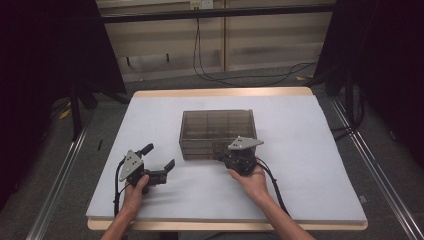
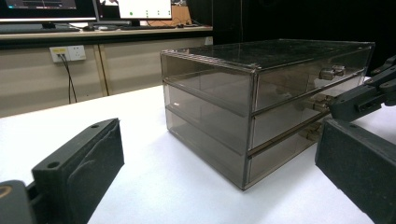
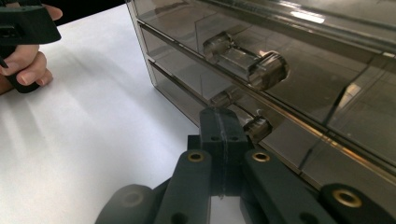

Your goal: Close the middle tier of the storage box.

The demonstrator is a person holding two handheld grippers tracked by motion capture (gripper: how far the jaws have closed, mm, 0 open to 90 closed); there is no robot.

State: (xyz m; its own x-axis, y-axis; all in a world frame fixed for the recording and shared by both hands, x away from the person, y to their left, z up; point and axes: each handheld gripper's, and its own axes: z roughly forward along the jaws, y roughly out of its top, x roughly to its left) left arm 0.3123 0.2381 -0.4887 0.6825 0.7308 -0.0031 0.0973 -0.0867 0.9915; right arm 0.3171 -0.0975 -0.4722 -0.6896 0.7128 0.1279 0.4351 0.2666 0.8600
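A smoky see-through drawer box [image 1: 217, 132] with three stacked drawers stands mid-table on the white cover. In the right gripper view its top drawer's handle [image 3: 247, 60] shows above the middle drawer's handle [image 3: 254, 127]. My right gripper [image 3: 219, 123] is shut, pads pressed together with nothing between them, its tip right against the middle handle. From above, the right gripper [image 1: 225, 157] sits at the box's front face. My left gripper [image 1: 159, 156] stands open to the front left of the box, apart from it. In its own view the left gripper [image 2: 219, 154] frames the box's corner [image 2: 250, 126].
The white cover [image 1: 310, 165] has bare room to the right and left of the box. The table's wooden edge [image 1: 225, 225] runs along the front. Black curtains flank both sides, and cables [image 1: 240, 77] lie on the floor beyond the table.
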